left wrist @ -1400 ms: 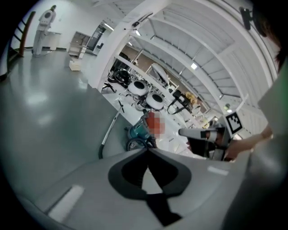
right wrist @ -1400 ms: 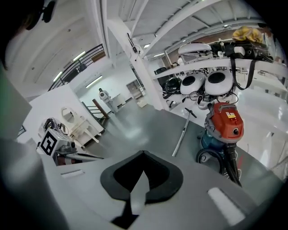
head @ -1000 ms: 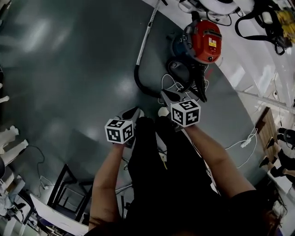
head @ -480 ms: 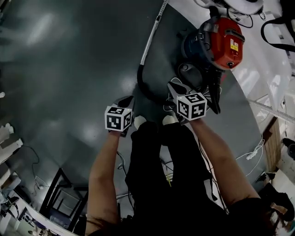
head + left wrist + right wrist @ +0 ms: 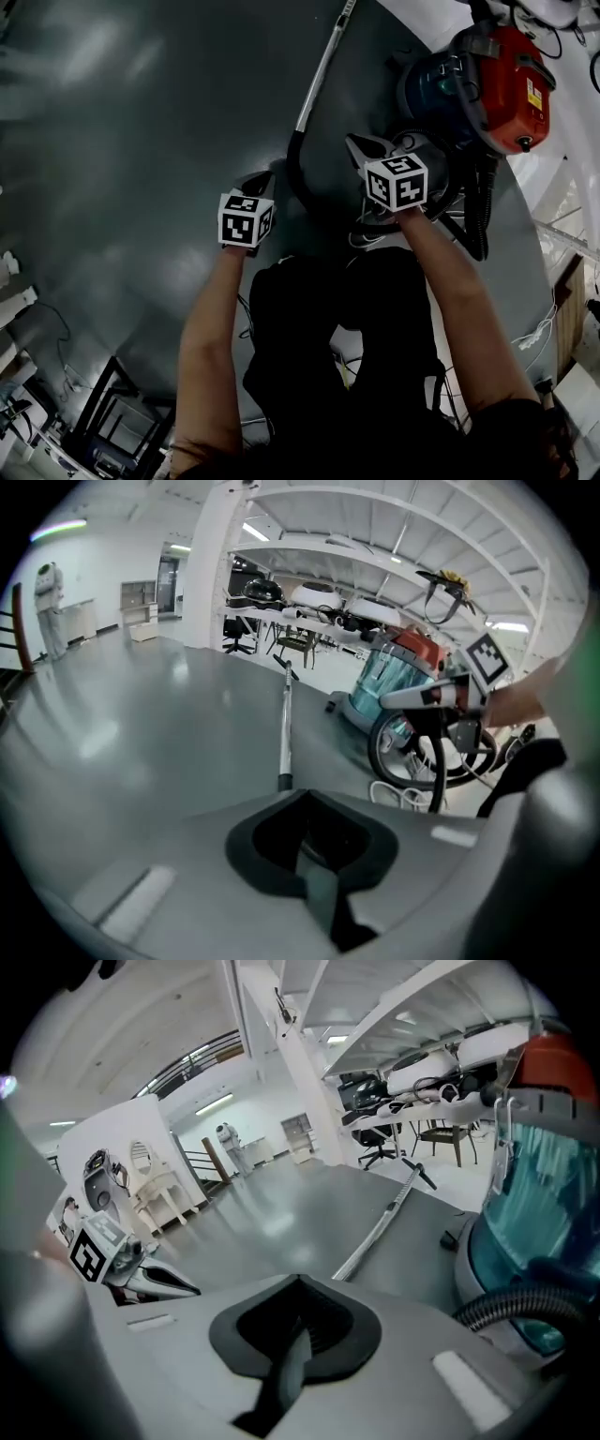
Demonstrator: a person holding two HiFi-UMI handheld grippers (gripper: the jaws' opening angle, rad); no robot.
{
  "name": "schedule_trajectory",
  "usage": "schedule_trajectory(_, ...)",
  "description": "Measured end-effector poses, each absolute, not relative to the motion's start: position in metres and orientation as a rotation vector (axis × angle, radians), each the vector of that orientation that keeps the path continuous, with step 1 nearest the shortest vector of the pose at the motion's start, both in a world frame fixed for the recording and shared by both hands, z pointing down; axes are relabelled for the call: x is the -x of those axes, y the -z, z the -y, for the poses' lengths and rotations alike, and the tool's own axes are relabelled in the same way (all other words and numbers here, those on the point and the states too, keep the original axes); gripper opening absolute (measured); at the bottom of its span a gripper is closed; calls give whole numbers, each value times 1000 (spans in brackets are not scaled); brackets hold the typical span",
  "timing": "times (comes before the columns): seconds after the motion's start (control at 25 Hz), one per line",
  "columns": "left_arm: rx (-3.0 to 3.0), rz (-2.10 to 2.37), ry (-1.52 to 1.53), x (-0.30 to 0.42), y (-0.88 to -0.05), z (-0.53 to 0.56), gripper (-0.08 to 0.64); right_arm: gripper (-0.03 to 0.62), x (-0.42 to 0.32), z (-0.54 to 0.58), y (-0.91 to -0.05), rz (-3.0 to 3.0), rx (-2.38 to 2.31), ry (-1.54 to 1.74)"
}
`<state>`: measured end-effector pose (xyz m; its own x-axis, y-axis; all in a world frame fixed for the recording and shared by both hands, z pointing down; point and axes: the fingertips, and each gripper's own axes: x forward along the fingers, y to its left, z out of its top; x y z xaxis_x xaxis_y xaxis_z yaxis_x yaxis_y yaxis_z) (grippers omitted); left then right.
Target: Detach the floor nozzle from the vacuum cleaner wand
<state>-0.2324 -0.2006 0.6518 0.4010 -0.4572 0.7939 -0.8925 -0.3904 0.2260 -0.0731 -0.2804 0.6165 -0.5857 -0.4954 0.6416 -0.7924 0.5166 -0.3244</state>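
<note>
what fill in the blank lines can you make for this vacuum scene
The vacuum cleaner has a ___ top. The wand lies flat on the grey ___. The left claw and right claw are both empty and ___, not open.
Missing words: red; floor; shut.

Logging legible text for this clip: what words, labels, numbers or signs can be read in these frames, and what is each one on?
No text reads clearly.
On the red lid of the vacuum cleaner, a yellow sticker: print too small to read.
On the cubes of the left gripper and right gripper: black-and-white square markers, no letters.
On the white panel in the right gripper view: pictures only, too blurred to read.
</note>
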Motion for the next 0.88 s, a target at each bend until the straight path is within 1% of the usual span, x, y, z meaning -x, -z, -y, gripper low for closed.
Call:
schedule_trajectory(0.32,-2160,1054,-869,220,-745,238,11,-3,96,319,-721,2352,-941,-683)
schedule_trajectory(0.56,-2184,1085,-819,213,-786,256,11,-3,106,341,-750,2411,-964,-627)
schedule_trajectory(0.68,-2203,1091,-871,208,-809,256,12,-2,103,350,-762,2411,-1017,-645)
schedule_trajectory(0.72,-2196,1103,-875,208,-815,256,23,-3,102,353,-766,2402,-1045,-666)
schedule_trajectory(0.8,-2157,1140,-848,208,-821,256,94,-2,101,357,-772,2377,-1096,-717)
schedule_trajectory(0.88,-2134,1167,-834,204,-825,254,135,-2,102,360,-771,2378,-1120,-761)
